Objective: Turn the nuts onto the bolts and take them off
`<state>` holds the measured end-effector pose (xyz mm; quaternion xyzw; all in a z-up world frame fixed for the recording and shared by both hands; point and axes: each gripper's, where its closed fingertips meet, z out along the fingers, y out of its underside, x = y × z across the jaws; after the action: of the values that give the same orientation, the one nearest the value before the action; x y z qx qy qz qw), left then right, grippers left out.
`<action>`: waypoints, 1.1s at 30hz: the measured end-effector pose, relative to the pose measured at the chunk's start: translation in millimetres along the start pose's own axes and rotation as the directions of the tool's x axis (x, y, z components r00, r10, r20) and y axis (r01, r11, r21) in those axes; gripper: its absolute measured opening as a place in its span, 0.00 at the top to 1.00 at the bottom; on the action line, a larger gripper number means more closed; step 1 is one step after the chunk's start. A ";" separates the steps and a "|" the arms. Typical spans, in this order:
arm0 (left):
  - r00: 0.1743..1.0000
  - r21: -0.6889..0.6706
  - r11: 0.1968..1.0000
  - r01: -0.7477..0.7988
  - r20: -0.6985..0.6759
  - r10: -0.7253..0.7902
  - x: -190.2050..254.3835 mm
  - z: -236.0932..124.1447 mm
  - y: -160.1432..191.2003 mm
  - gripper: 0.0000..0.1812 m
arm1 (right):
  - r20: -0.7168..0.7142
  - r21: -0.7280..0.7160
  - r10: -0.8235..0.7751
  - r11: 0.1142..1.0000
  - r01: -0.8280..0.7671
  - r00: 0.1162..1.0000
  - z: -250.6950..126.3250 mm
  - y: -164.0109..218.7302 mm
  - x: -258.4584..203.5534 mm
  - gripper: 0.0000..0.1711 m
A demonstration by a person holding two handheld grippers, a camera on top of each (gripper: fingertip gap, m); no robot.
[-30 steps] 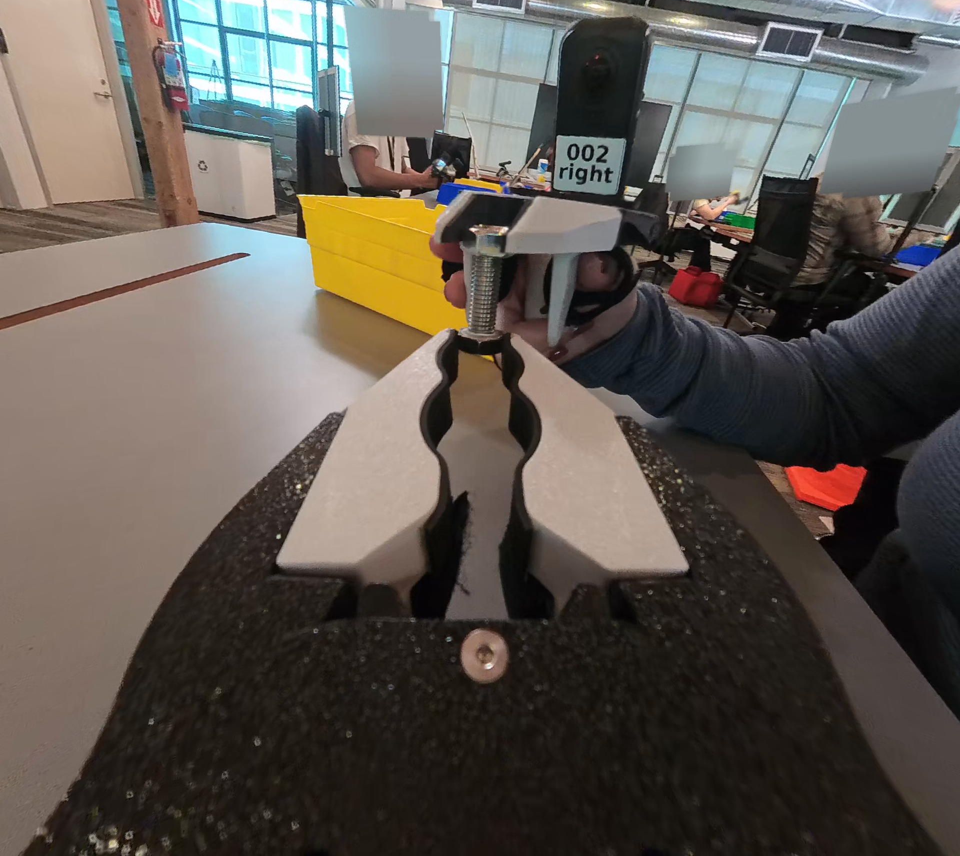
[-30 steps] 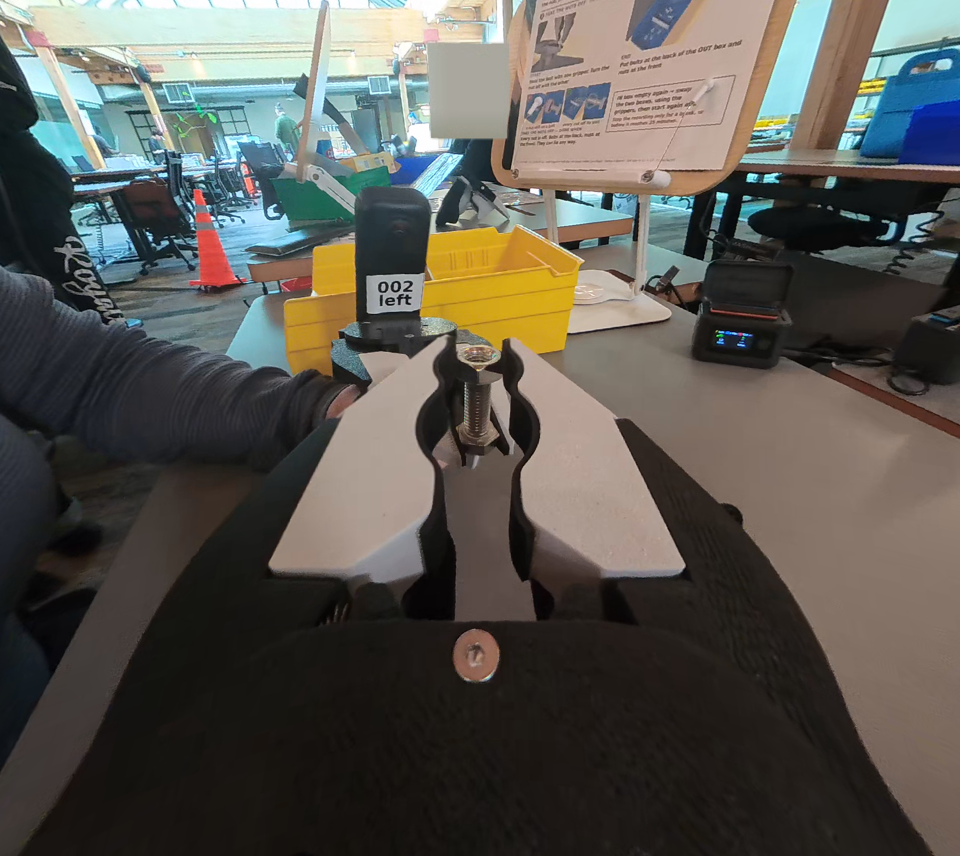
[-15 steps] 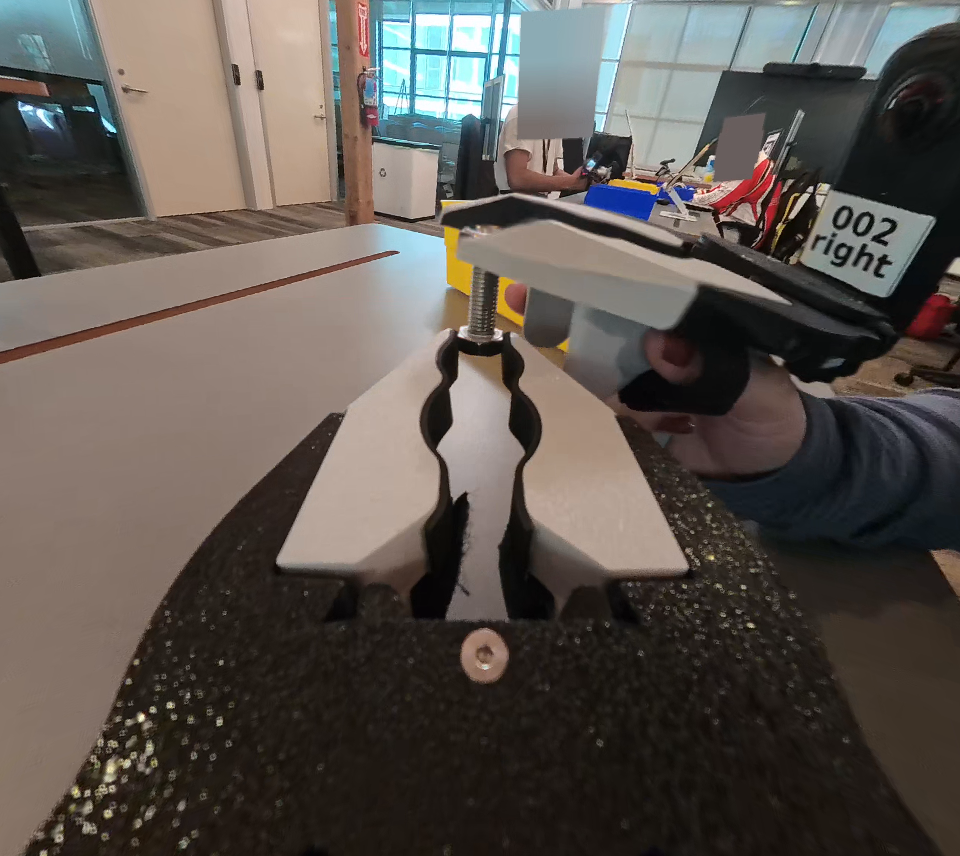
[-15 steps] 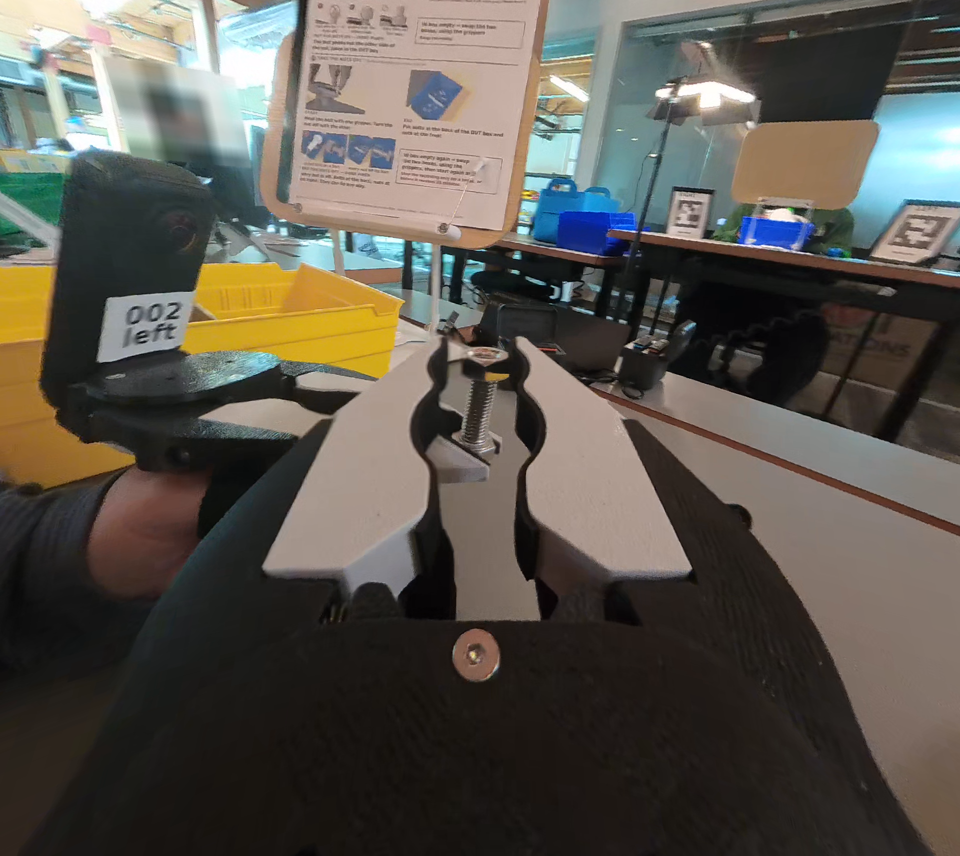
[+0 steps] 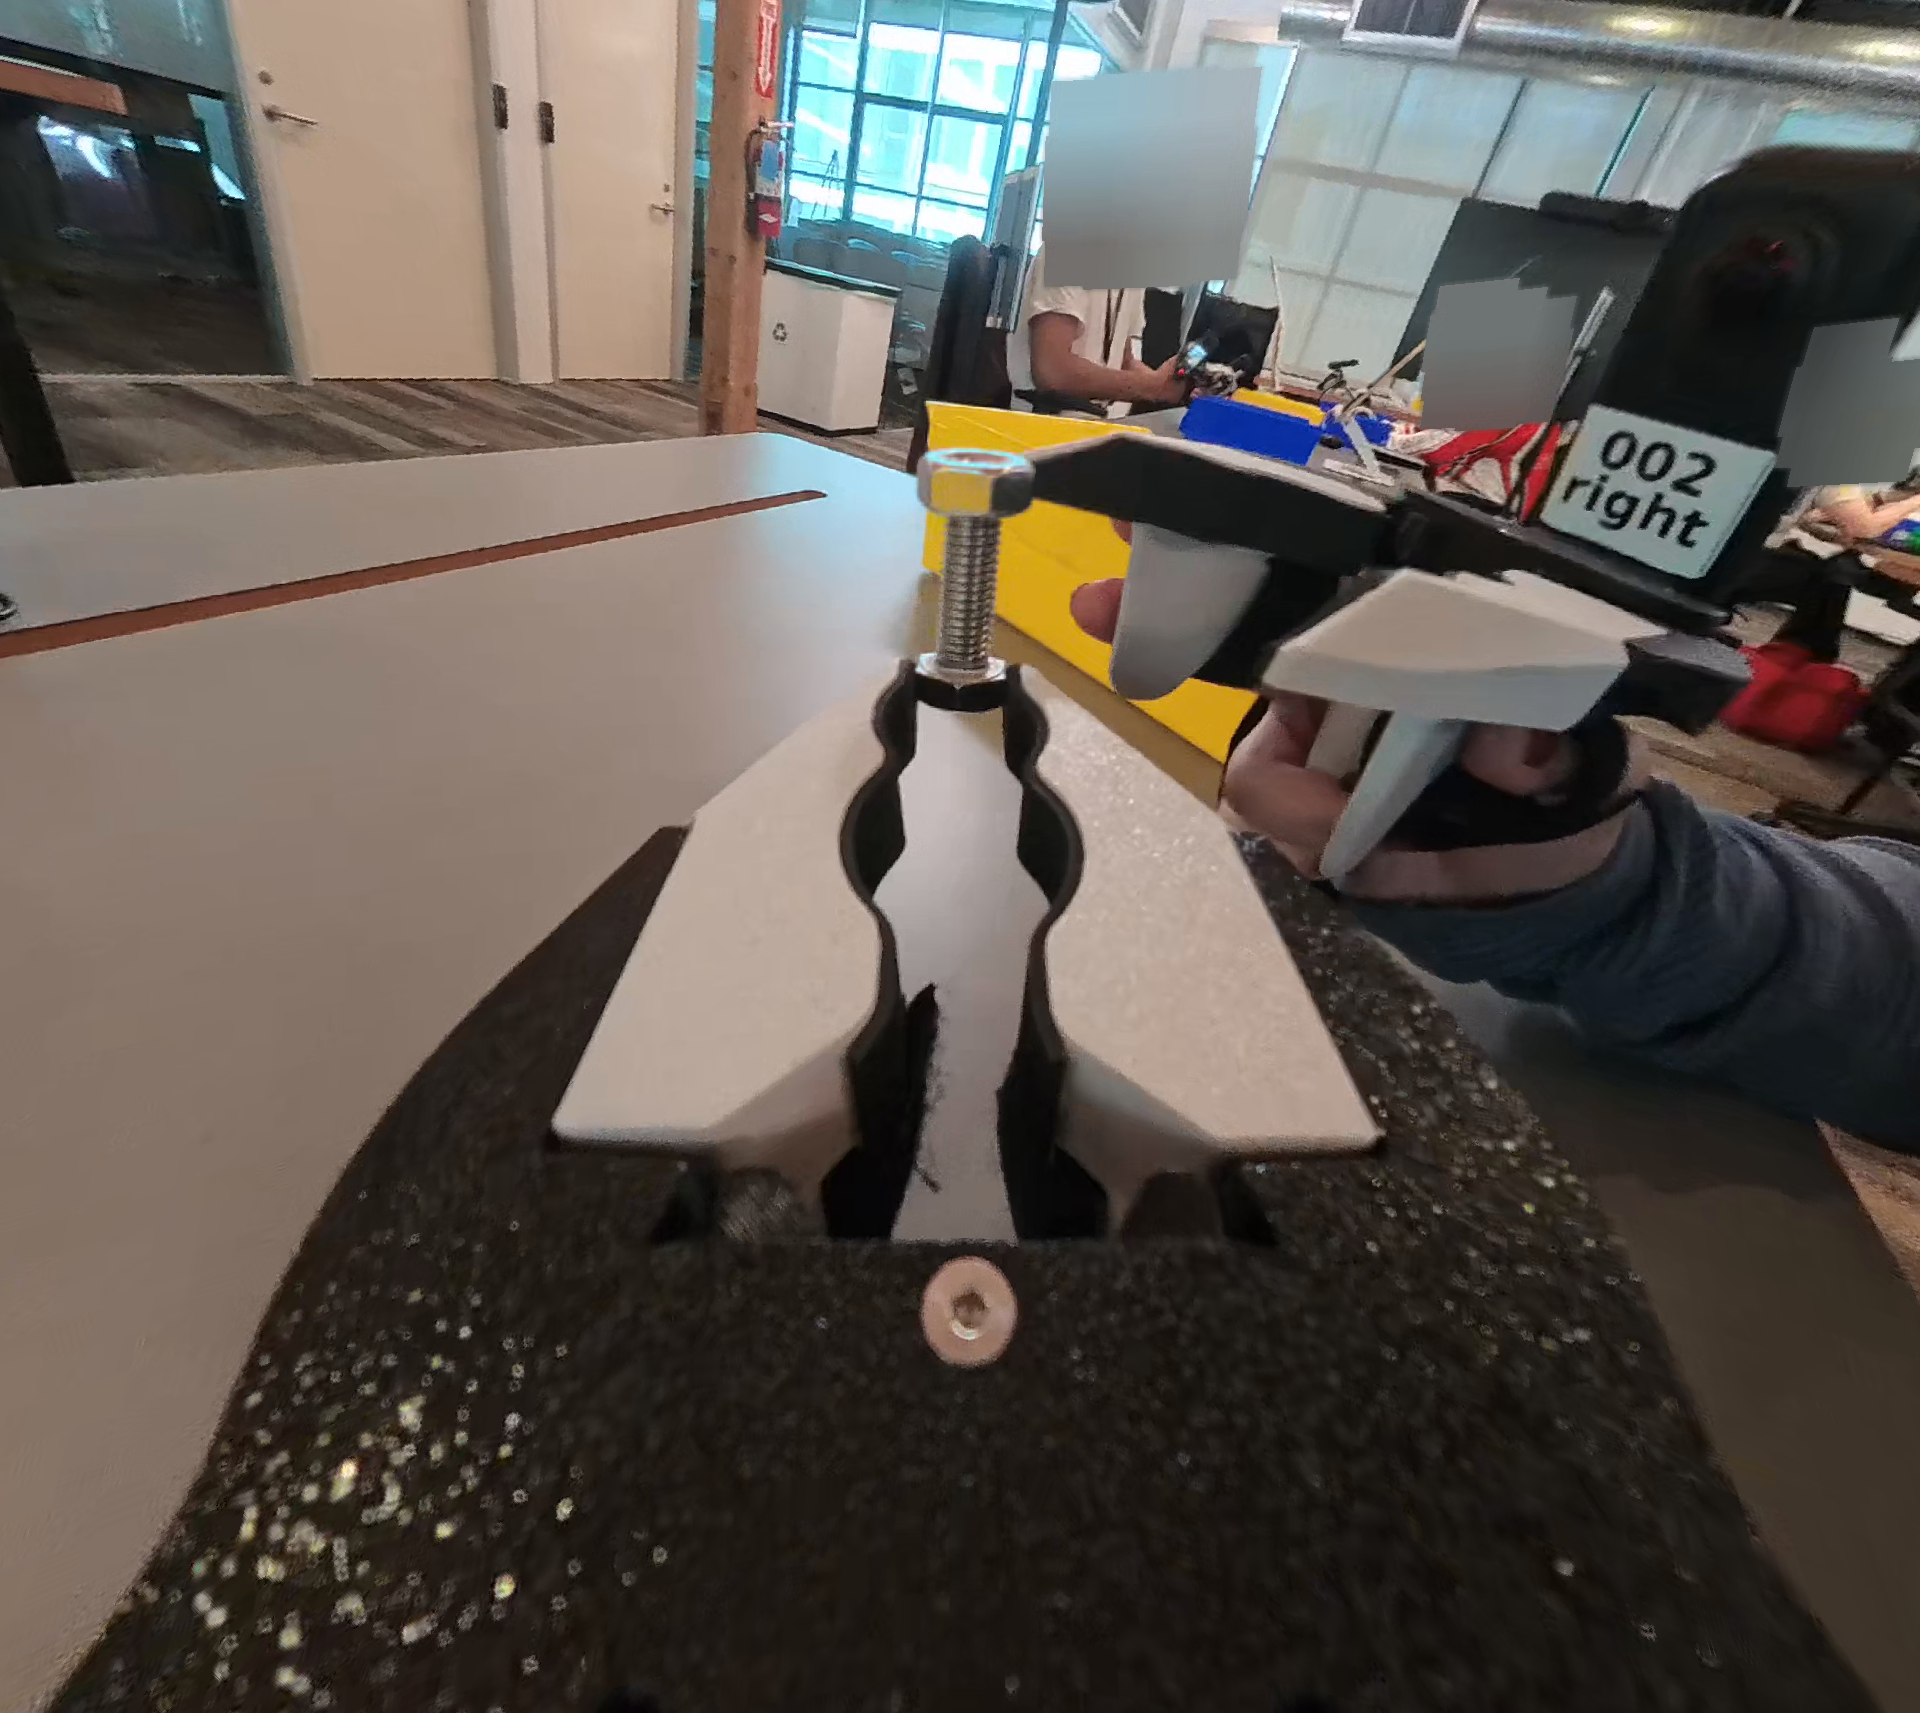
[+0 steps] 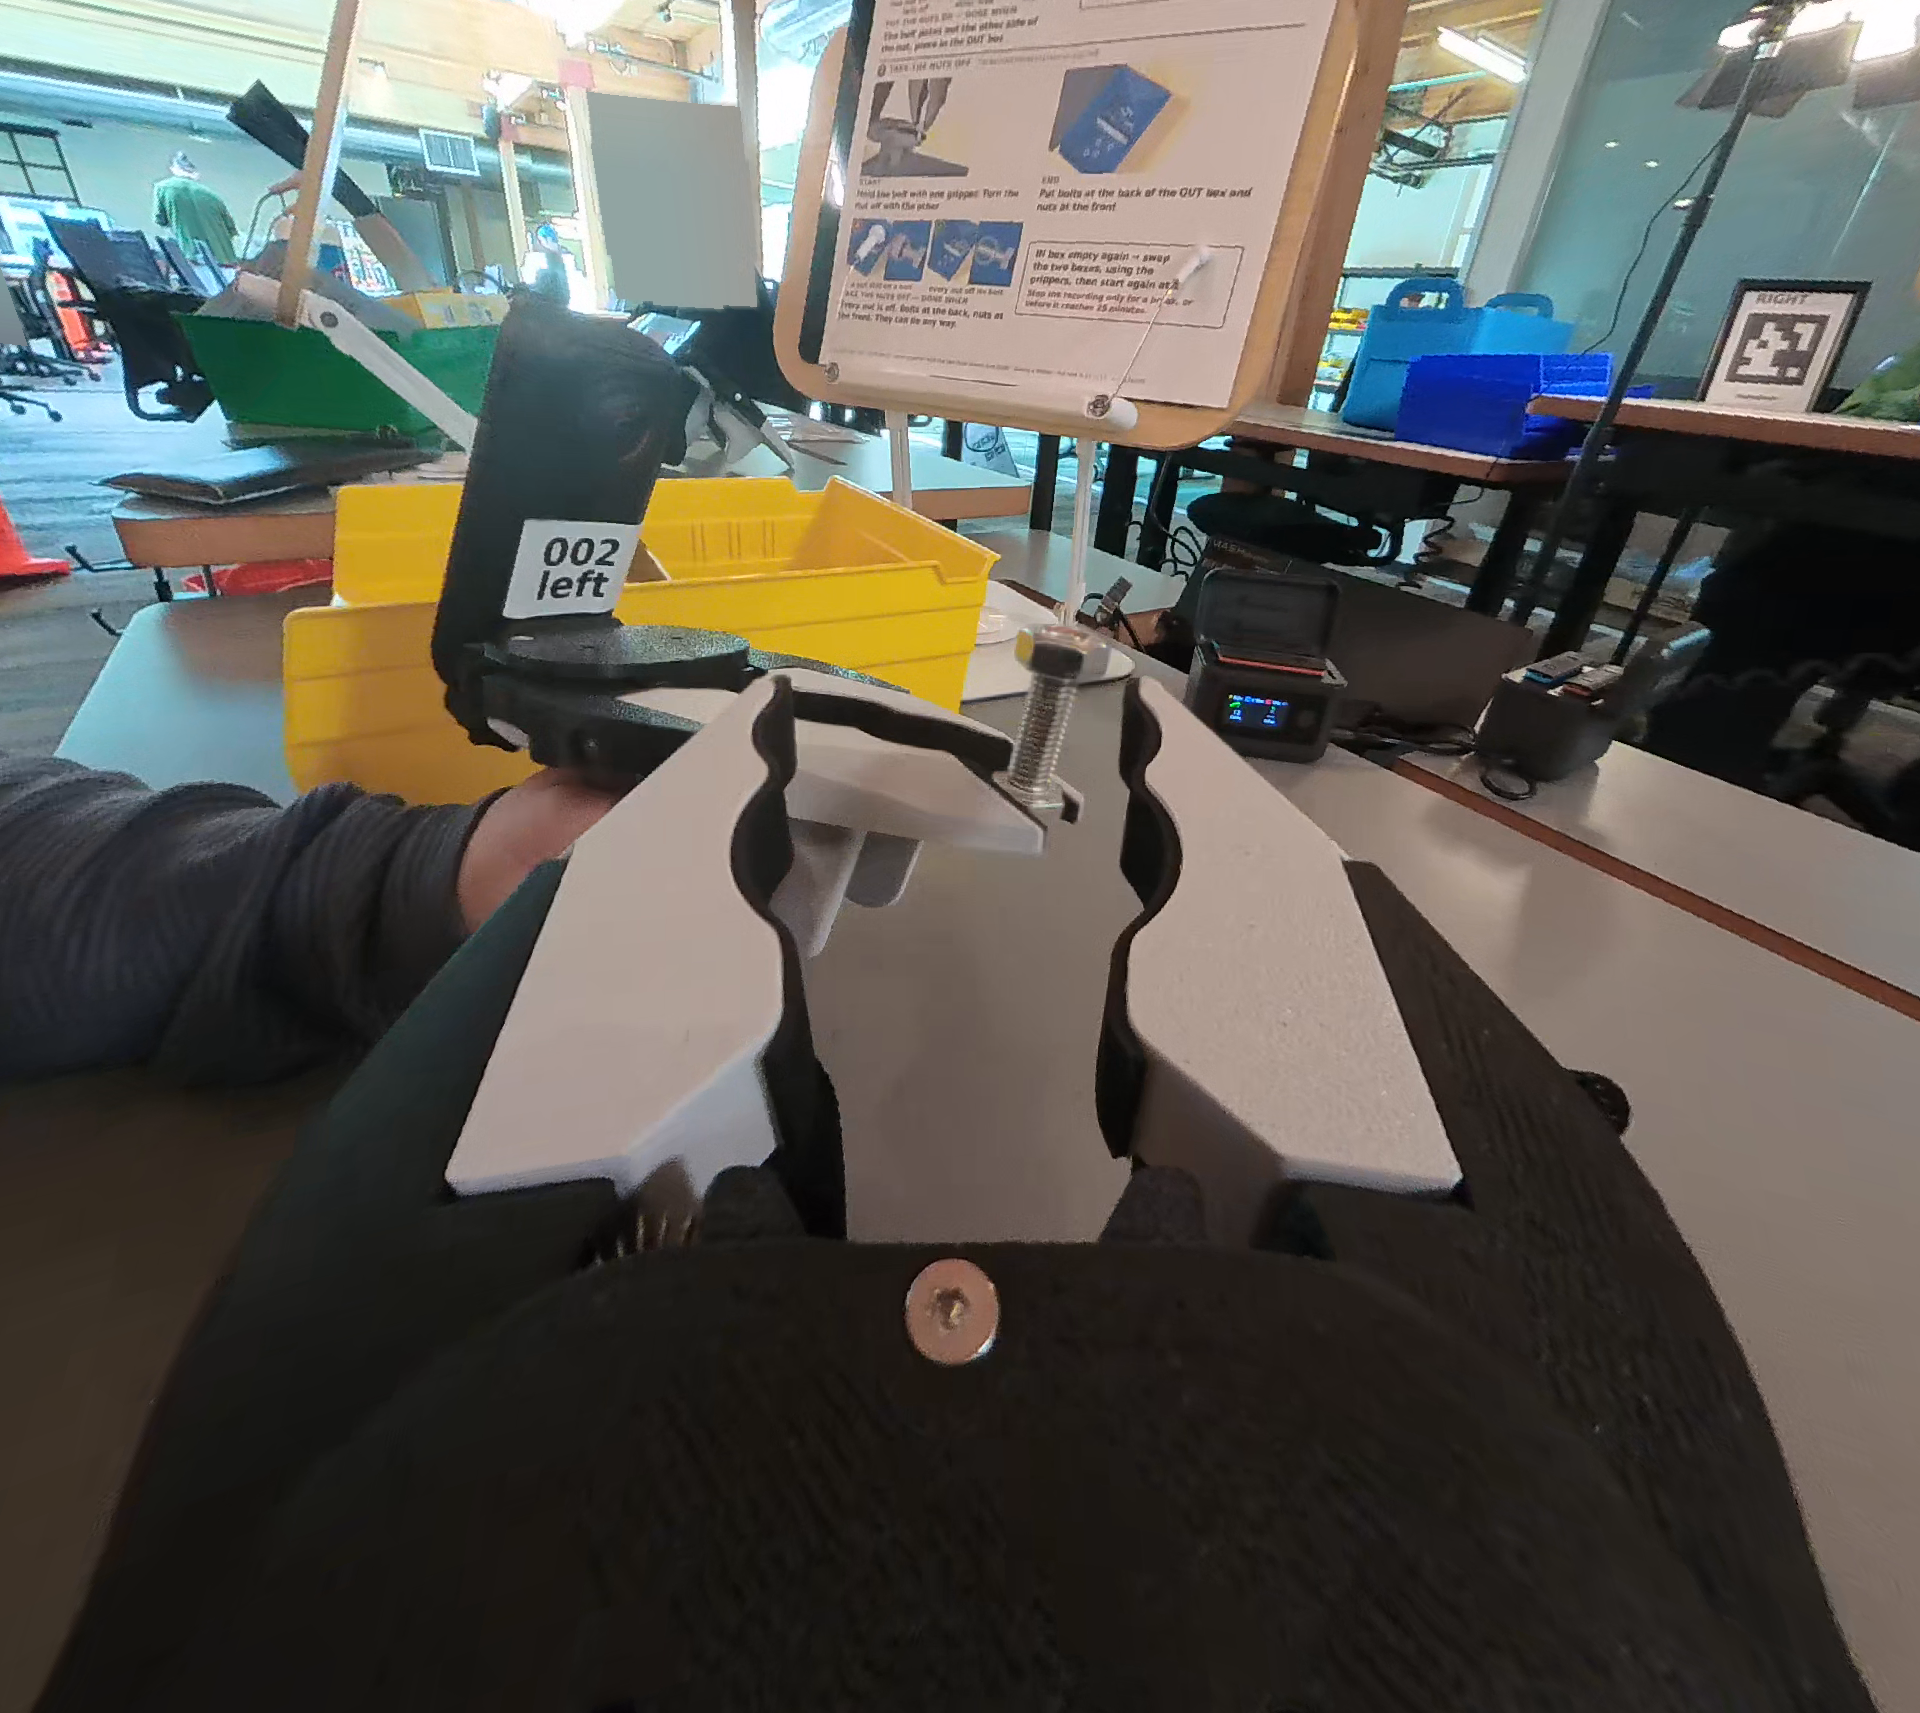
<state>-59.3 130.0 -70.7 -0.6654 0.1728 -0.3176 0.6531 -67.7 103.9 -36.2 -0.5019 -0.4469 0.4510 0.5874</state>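
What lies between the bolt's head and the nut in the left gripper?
Only the bolt's bare threaded shank, upright above the nut in the left gripper. Both wrist views show it, the left one clearest.

The right claw (image 6: 951, 738) has spread wide, letting go of the bolt (image 6: 1044, 728) (head end).

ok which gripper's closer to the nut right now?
Left. The left gripper is shut on the nut at the lower end of the bolt. The right gripper is open, higher up, with its fingers either side of the bolt's head end, clear of the nut.
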 end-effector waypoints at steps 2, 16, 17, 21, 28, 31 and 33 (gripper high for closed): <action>0.999 -0.017 0.999 -0.035 -0.042 0.034 10.6 3.1 2.2 0.92 | -0.002 0.007 0.010 1.000 -0.010 1.000 1.2 -1.1 0.5 0.61; 0.990 -0.062 0.992 -0.114 -0.092 0.108 29.3 11.4 10.7 0.92 | 0.034 0.010 0.044 0.999 -0.044 0.998 2.3 0.5 -3.8 0.60; 0.991 -0.064 0.992 -0.113 -0.083 0.107 27.6 11.5 11.2 0.92 | 0.043 0.007 0.040 0.999 -0.040 0.998 2.9 1.1 -6.2 0.60; 1.000 -0.012 1.000 -0.015 0.013 0.015 -1.1 0.6 0.4 0.92 | 0.047 -0.001 0.050 0.999 -0.050 0.998 2.0 2.4 -4.6 0.62; 0.982 -0.074 0.990 -0.116 -0.155 0.104 39.3 12.2 14.2 0.92 | 0.060 0.013 0.047 0.999 -0.047 0.997 2.3 0.5 -8.2 0.61; 0.991 -0.061 0.995 -0.078 -0.114 0.070 28.2 9.3 11.3 0.92 | 0.076 0.006 0.047 0.999 -0.048 0.996 2.8 1.3 -11.2 0.59; 0.998 -0.030 0.999 -0.016 -0.055 0.014 11.2 3.3 4.5 0.92 | 0.080 0.011 0.060 0.998 -0.061 0.995 1.2 0.4 -8.8 0.61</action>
<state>-48.0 124.9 -72.7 -0.6649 0.2004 -0.3282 0.6403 -70.6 95.5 -37.2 -0.4929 -0.4515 0.4911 0.5586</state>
